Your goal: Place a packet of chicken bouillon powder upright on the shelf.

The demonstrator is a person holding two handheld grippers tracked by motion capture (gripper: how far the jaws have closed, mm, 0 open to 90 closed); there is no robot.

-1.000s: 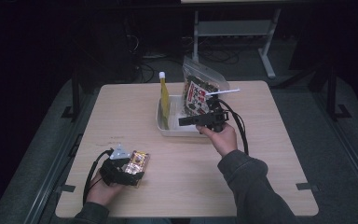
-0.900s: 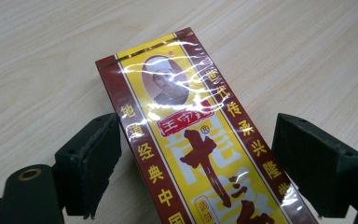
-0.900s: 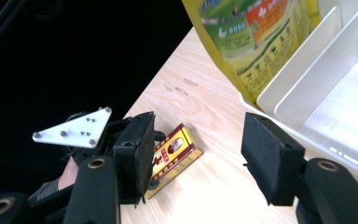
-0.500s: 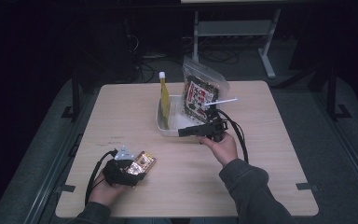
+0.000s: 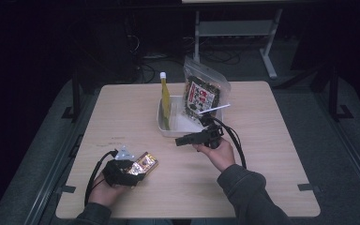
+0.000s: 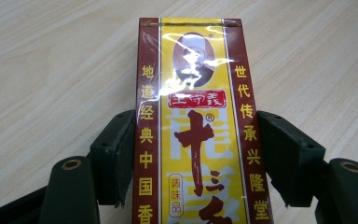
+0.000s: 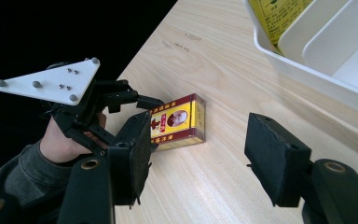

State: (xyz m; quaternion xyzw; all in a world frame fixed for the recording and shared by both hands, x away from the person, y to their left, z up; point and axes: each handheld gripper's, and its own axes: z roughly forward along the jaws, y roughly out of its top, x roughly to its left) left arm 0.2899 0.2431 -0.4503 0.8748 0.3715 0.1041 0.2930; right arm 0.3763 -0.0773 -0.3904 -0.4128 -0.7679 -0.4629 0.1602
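My left hand-held gripper (image 5: 138, 169) has just been closing its jaws around the yellow-and-red seasoning box (image 6: 193, 126), which lies flat on the surface (image 5: 272, 140) near my front left corner. In the left gripper view the two pads stand right at the box's long sides, the left one at the edge and the right one with perhaps a sliver of gap, so I judge the grasp is nearly made but I cannot say the pads press yet. The box is not yet lifted; it rests on the wood, as the right gripper view shows (image 7: 179, 122). My right hand-held gripper (image 5: 183, 139) hangs just in front of the white bin (image 5: 161, 123) with its jaws standing wide and nothing between them. As I read it, the work is about getting this box into that bin, so the pick-up is at its start, and the lift, the carry across and the placing are all left to do. The bin sits at the middle of the surface, well apart from the box. In it a tall yellow bottle with a white cap (image 5: 165, 101) stands at the left end, and a clear bag with a dark printed packet inside (image 5: 201, 93) leans at the right end; the floor between them looks bare.
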